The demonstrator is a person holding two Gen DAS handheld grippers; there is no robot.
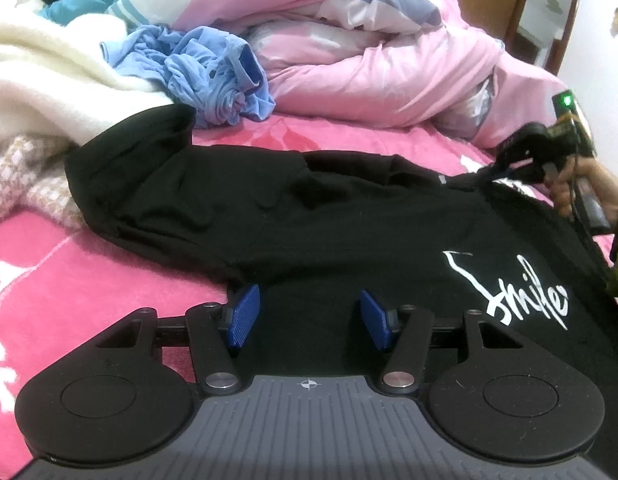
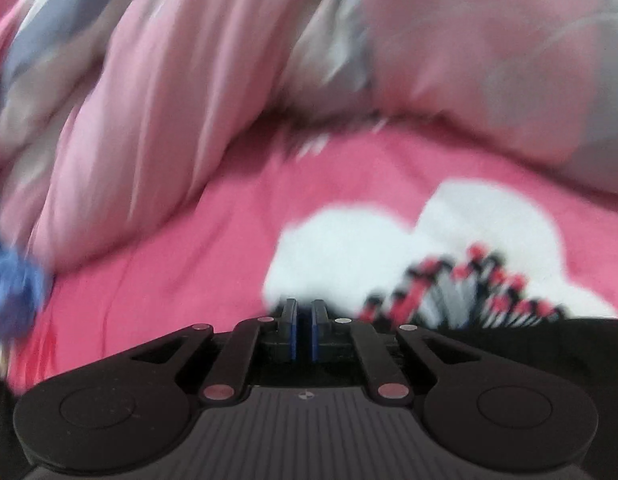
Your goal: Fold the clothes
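Note:
A black T-shirt [image 1: 293,216] with white script lettering [image 1: 521,288] lies on the pink bed sheet [image 1: 69,264]. My left gripper [image 1: 309,312] is open, its blue pads [image 1: 243,316] just above the shirt's near edge, holding nothing. My right gripper [image 1: 509,164] shows at the right of the left wrist view, pinching the shirt's far edge. In the blurred right wrist view my right gripper [image 2: 304,320] is nearly shut, and black shirt fabric [image 2: 529,332] lies beside and under it.
A crumpled blue garment [image 1: 205,76] lies behind the shirt. A pink duvet [image 1: 349,52] is heaped at the back. A cream blanket [image 1: 49,68] and a checked cloth [image 1: 21,176] lie at the left. A wooden cabinet [image 1: 529,4] stands at the far right.

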